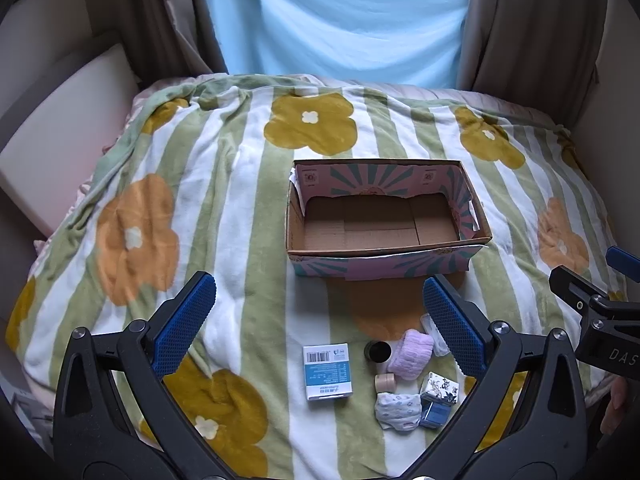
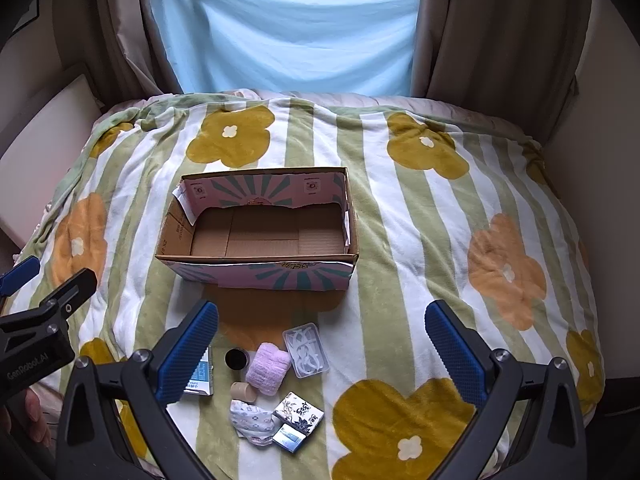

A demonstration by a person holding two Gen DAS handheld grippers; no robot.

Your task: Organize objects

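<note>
Cardboard box [image 1: 384, 216] (open-topped) lies long axis left-right.

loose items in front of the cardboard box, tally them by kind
Small boxes or packs: 3, the white and blue box, the floral pack and the blue pack
Round containers: 2, black jar, beige jar
Rolled cloths: 2, lilac, patterned white
Clear plastic case: 1
Total: 8
</note>
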